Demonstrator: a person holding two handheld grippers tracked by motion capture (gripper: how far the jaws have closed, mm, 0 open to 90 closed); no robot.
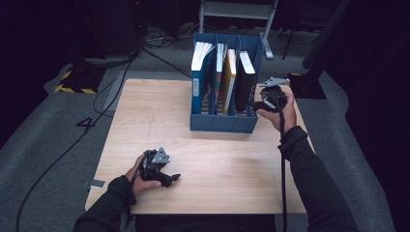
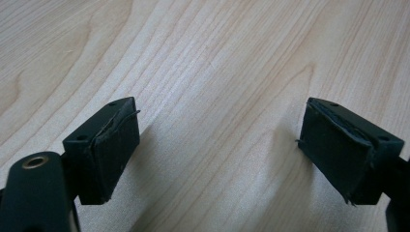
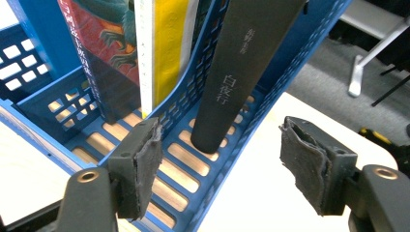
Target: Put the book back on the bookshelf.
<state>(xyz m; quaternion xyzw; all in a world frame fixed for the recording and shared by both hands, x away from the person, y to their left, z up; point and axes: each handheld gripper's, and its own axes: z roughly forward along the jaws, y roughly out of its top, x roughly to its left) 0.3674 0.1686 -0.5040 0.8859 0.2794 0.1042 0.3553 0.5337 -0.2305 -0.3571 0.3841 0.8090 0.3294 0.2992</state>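
Note:
A blue slotted file rack [image 1: 222,123] stands at the back middle of the wooden table [image 1: 145,116]. It holds a blue book [image 1: 197,84] in its left bay, a yellow book [image 1: 229,79] in the middle bay and a black book [image 1: 244,82] in the right bay. My right gripper [image 1: 261,104] is at the rack's right front corner, open. In the right gripper view its jaws [image 3: 222,164] straddle the rack's right wall [image 3: 270,87], and the black book [image 3: 237,82] stands just beyond them. My left gripper [image 1: 171,180] rests near the table's front left, open and empty [image 2: 217,154].
Cables run over the grey floor at the left. A yellow-and-black striped base [image 1: 75,82] lies at the far left, a white frame [image 1: 237,9] stands behind the rack, and a dark stand foot [image 1: 304,84] sits off the table's right rear corner. A small pale object [image 1: 98,183] lies by the front left corner.

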